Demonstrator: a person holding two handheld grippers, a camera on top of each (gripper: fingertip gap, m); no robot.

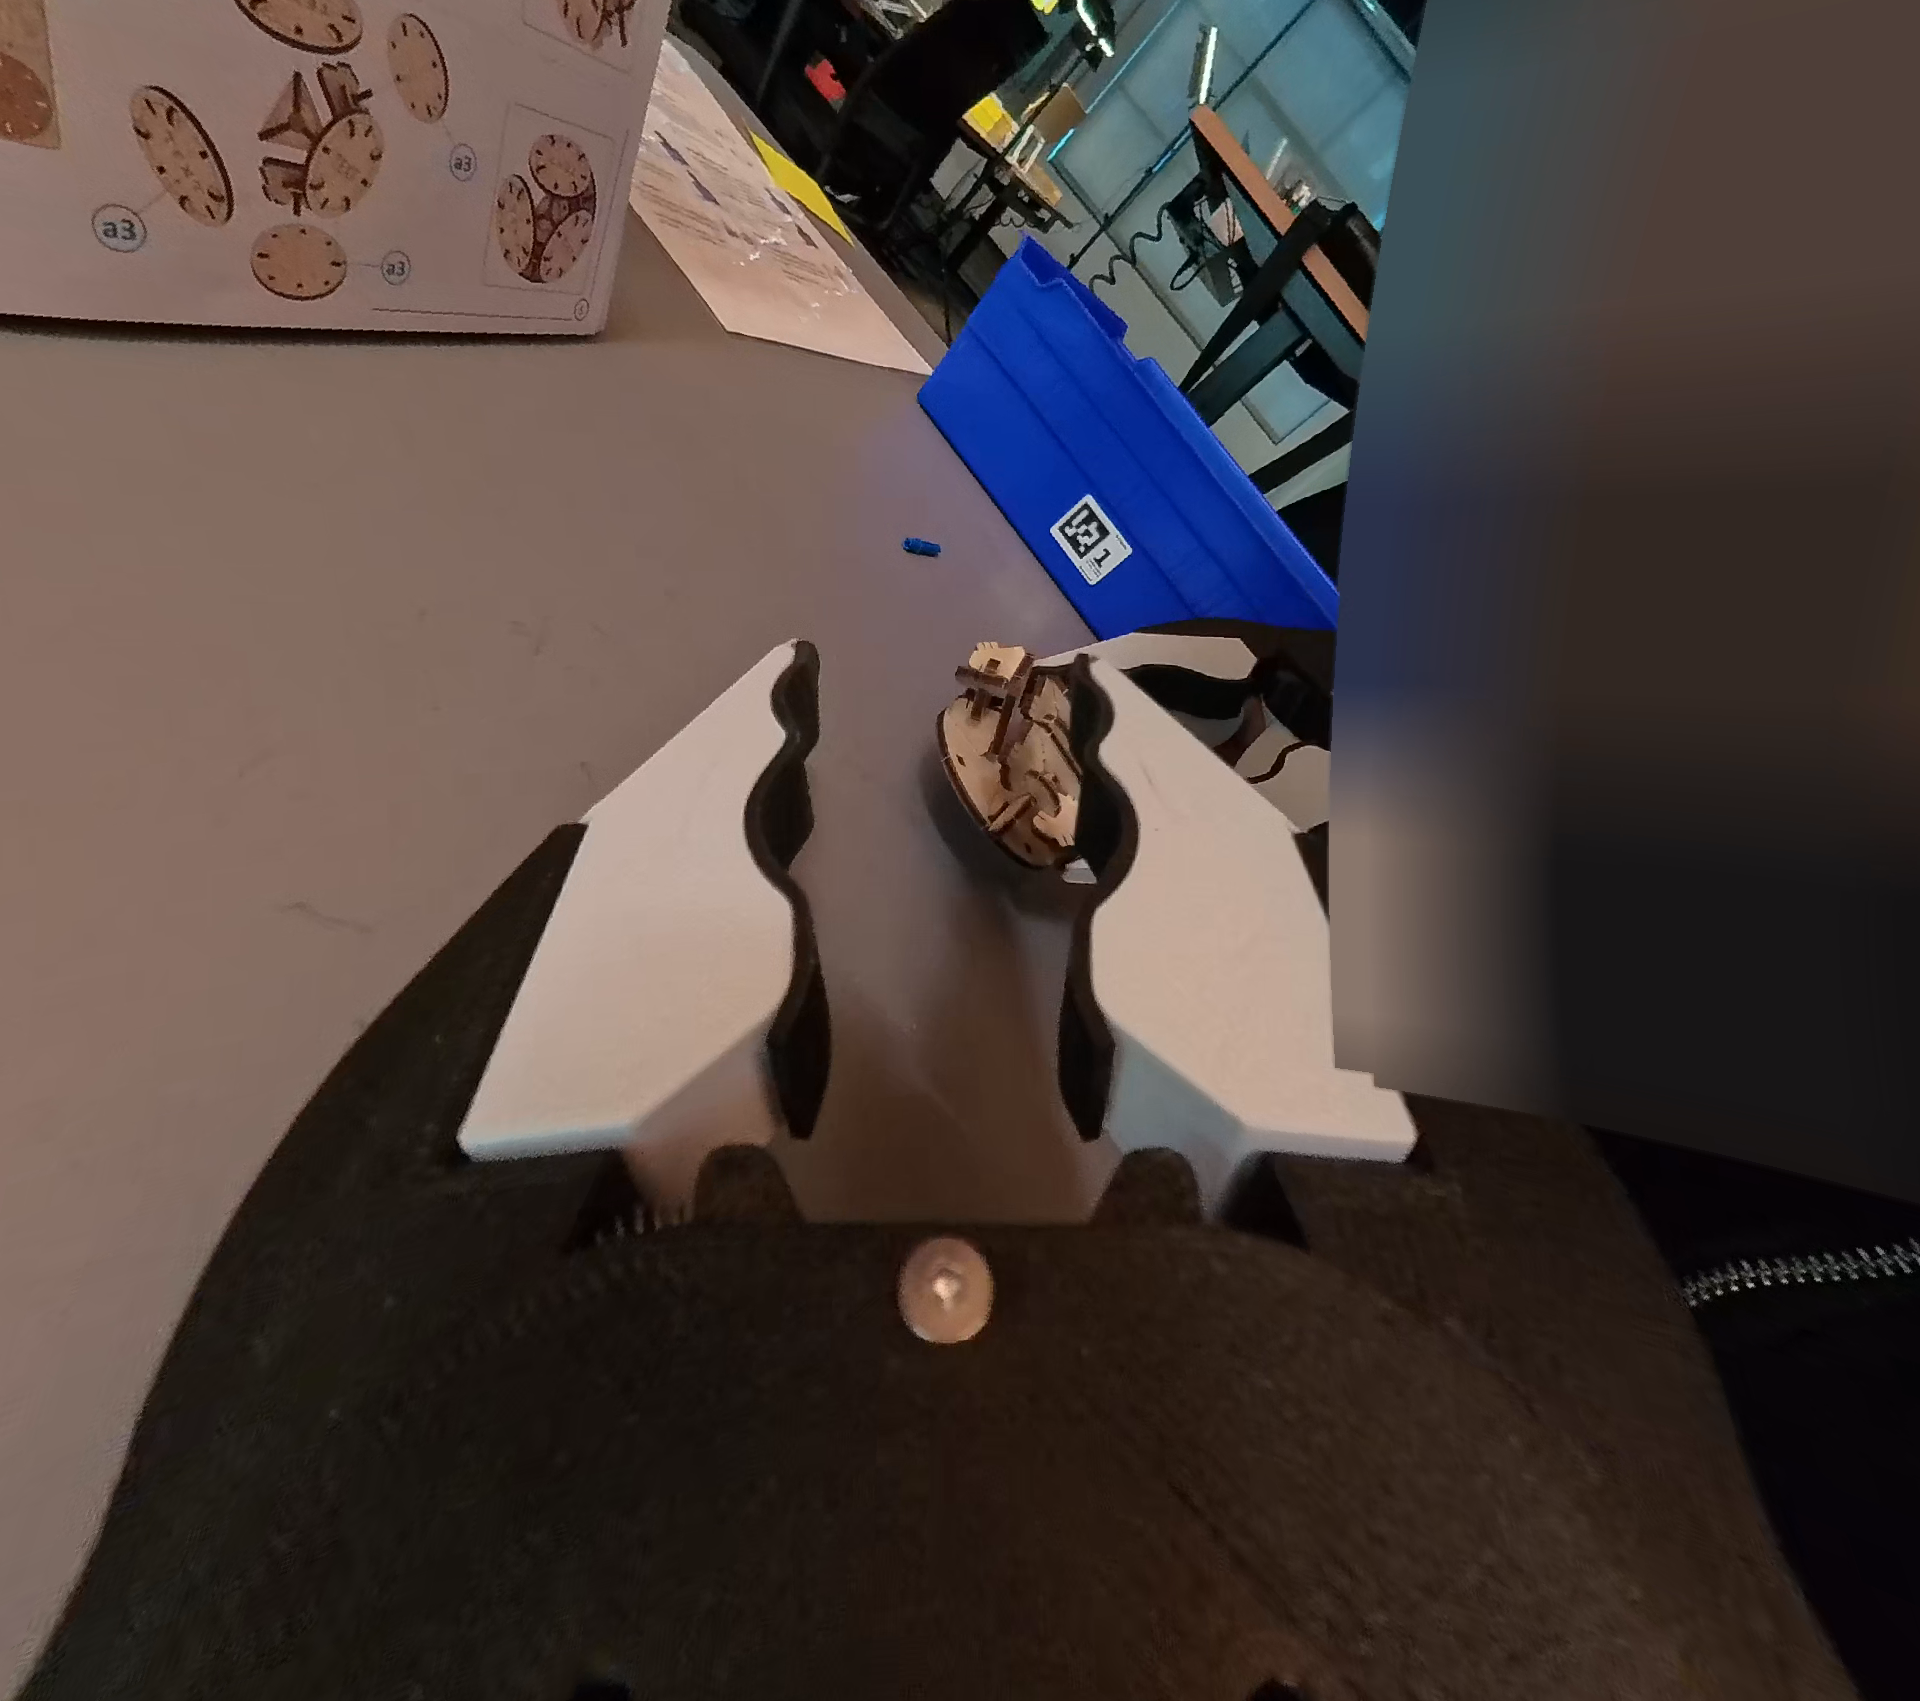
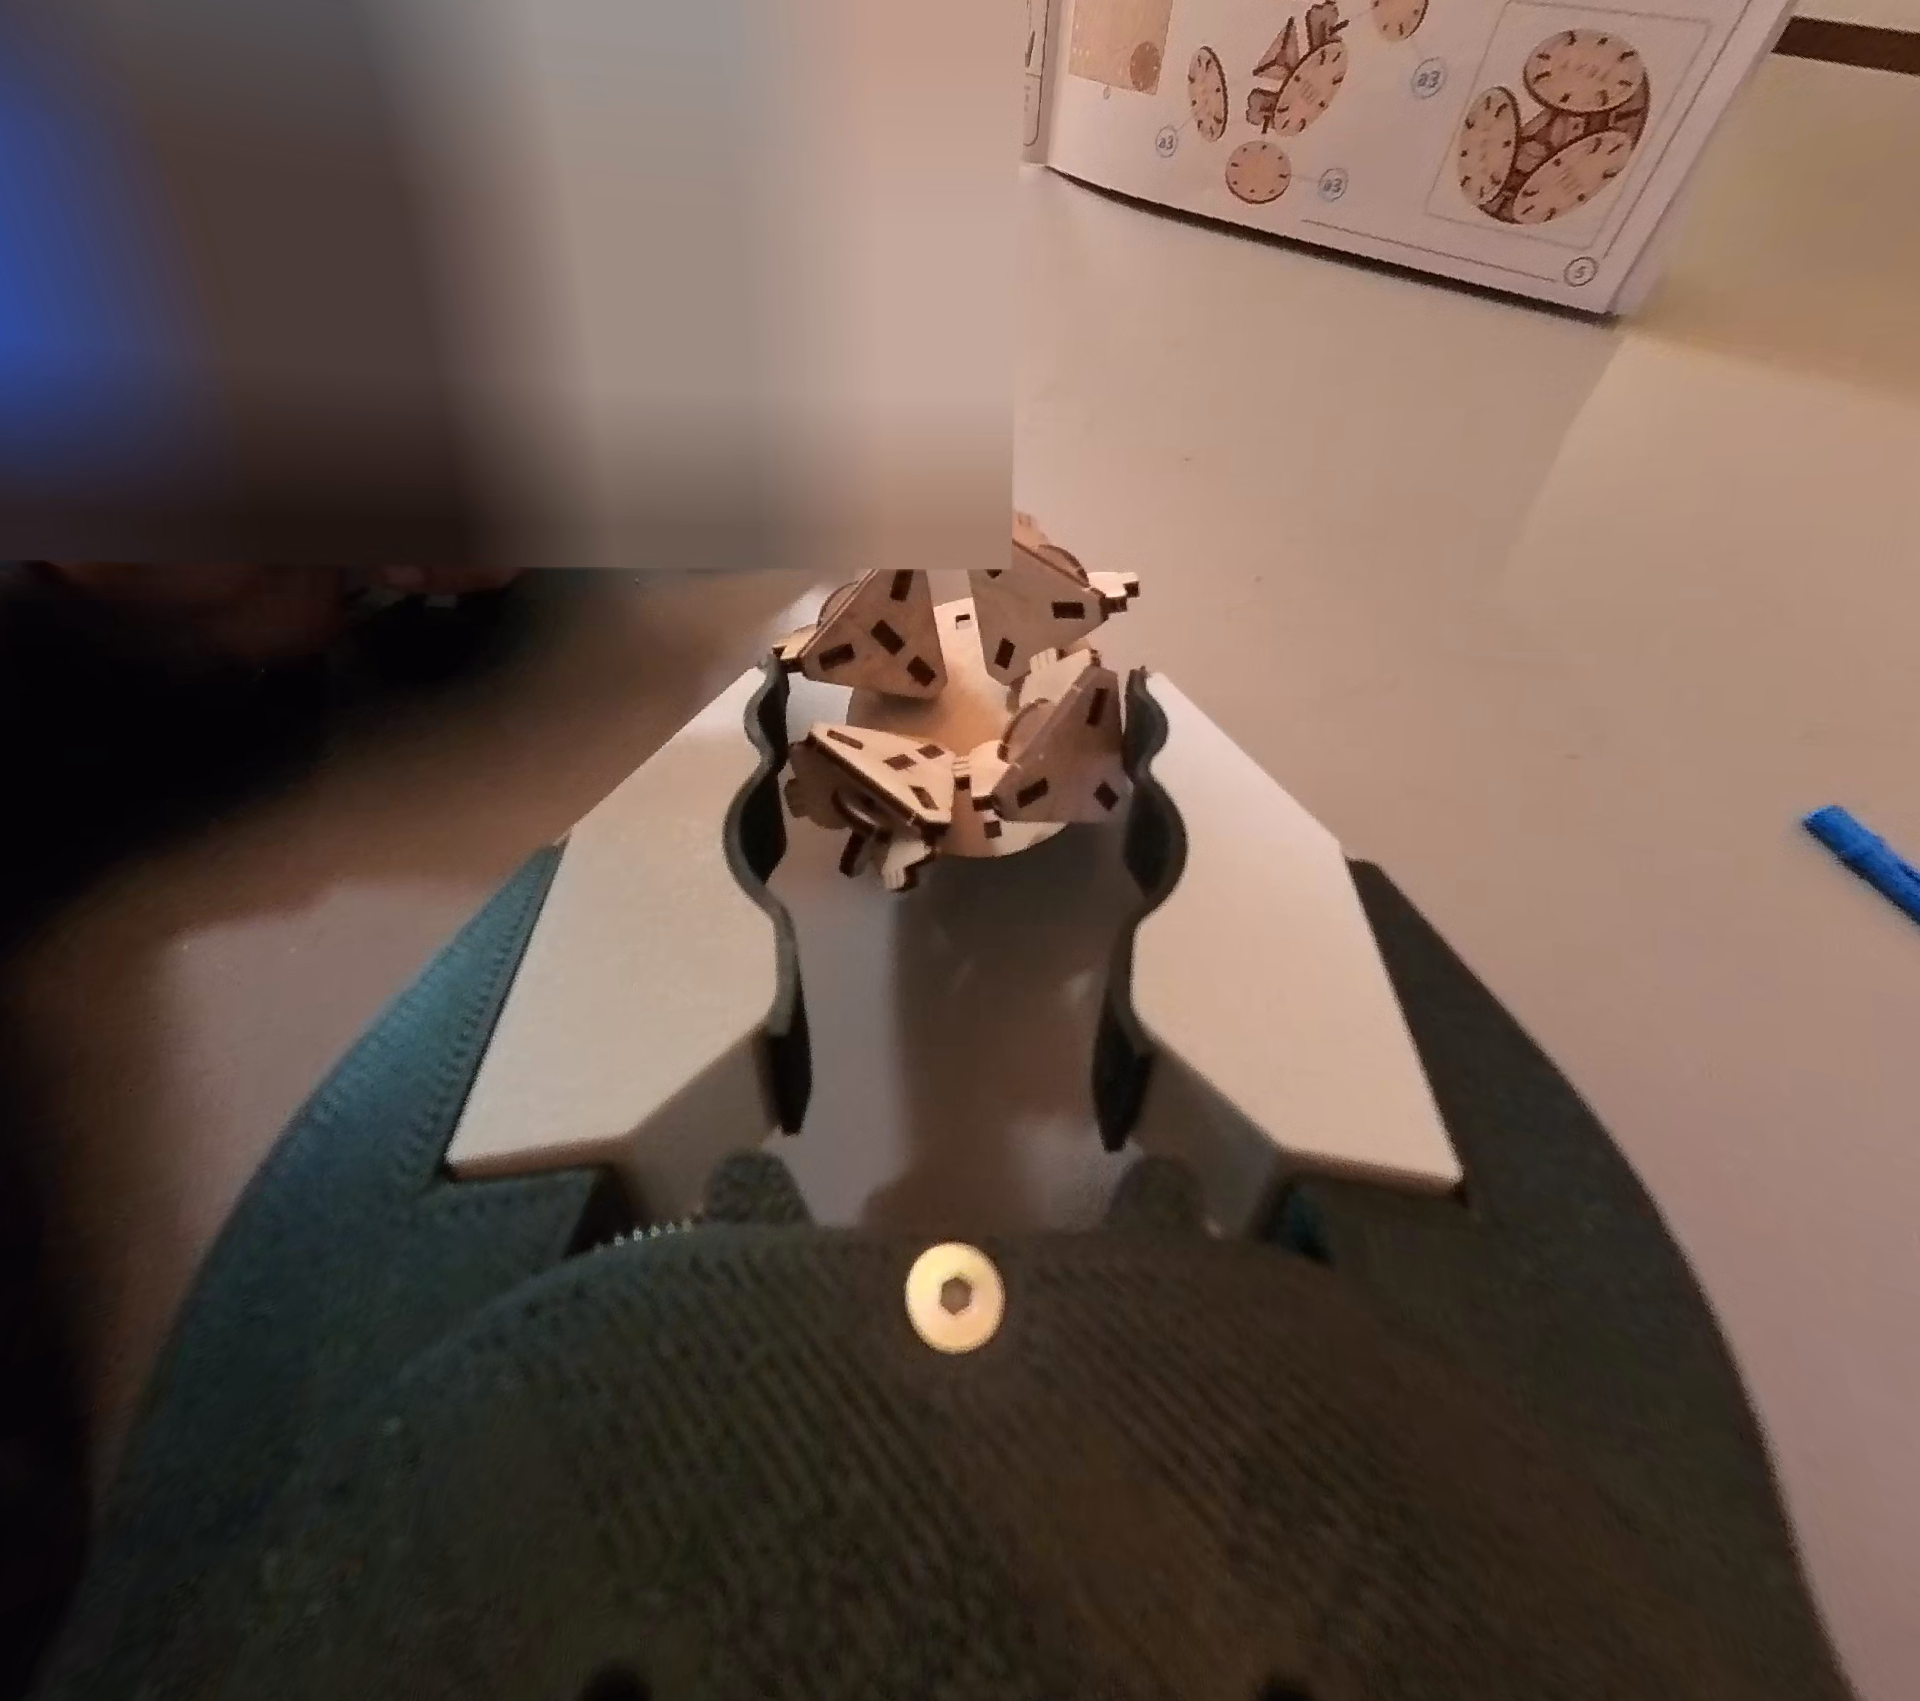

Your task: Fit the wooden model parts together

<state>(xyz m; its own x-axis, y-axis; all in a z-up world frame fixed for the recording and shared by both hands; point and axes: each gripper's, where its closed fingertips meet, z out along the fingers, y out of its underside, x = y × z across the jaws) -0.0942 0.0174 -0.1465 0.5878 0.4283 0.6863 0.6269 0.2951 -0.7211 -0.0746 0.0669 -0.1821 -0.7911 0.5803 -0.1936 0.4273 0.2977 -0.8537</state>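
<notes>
Wooden model's (image 2: 935, 716) top blurred over

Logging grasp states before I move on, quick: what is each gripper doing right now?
Left gripper: jaws open, nothing gripped; the wooden puzzle assembly sits beside its right finger.
Right gripper: jaws closed on the wooden puzzle assembly.

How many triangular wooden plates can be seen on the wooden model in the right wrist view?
4 triangular plates on the wooden model: upper left, upper right (partly behind the blurred patch), lower left, lower right. Others may be hidden behind.
</notes>
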